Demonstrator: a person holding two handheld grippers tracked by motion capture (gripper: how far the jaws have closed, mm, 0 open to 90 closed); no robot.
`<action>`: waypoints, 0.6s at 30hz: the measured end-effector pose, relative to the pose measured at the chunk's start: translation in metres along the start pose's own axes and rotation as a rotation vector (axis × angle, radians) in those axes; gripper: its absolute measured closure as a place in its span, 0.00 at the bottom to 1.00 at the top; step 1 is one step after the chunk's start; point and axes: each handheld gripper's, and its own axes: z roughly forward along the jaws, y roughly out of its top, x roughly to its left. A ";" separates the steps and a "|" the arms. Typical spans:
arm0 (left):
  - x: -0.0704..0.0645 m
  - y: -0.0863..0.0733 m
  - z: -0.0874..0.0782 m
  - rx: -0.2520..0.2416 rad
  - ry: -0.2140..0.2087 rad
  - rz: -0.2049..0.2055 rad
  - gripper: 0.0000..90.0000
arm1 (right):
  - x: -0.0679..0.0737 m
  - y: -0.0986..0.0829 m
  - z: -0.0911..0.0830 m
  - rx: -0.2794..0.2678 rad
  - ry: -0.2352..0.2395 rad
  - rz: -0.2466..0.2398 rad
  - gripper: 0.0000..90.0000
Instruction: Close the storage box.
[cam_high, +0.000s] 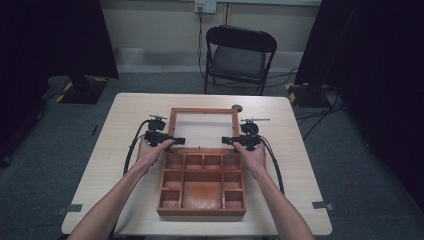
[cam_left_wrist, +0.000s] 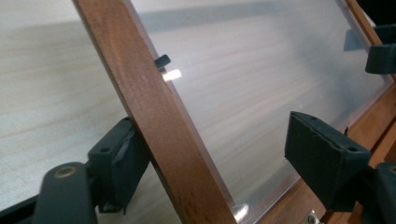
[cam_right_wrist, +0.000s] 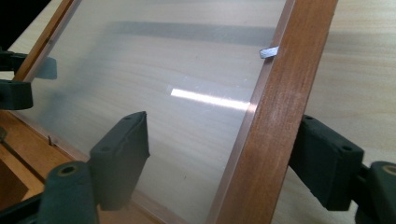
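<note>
We see a wooden box (cam_high: 202, 186) of reddish-brown wood lying open at the middle of the pale, wood-grained table (cam_high: 110, 150). Its tray sits nearer to us and is split into small square compartments around a wide central one, the floor of which looks worn and orange. Its lid (cam_high: 203, 128) is hinged at the far edge of the tray and lies back on the far side: a slim rectangular wooden frame around a clear, glossy pane through which the table's grain shows, with a streak of reflected light on it.

The left gripper (cam_high: 170, 141) sits at the lid's left rail. In the left gripper view its black, blocky jaws stand spread to either side of that rail (cam_left_wrist: 159, 116), one outside on the table side and one over the pane; they are released, not pinching.

The right gripper (cam_high: 231, 141) mirrors it at the right rail (cam_right_wrist: 271, 121), its jaws likewise parted astride the wood, one over the pane and one outside.

Beyond the table stands a black folding chair (cam_high: 239, 56) on grey carpet.
</note>
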 end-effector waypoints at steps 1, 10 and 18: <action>-0.001 0.000 -0.001 -0.007 0.001 0.003 0.26 | 0.000 0.000 -0.001 -0.008 0.007 0.013 0.25; -0.004 0.002 -0.013 -0.052 0.001 0.027 0.33 | 0.001 0.004 -0.013 -0.041 0.028 0.014 0.31; -0.008 0.004 -0.025 -0.079 0.006 0.052 0.41 | 0.004 0.007 -0.026 -0.059 0.031 0.000 0.39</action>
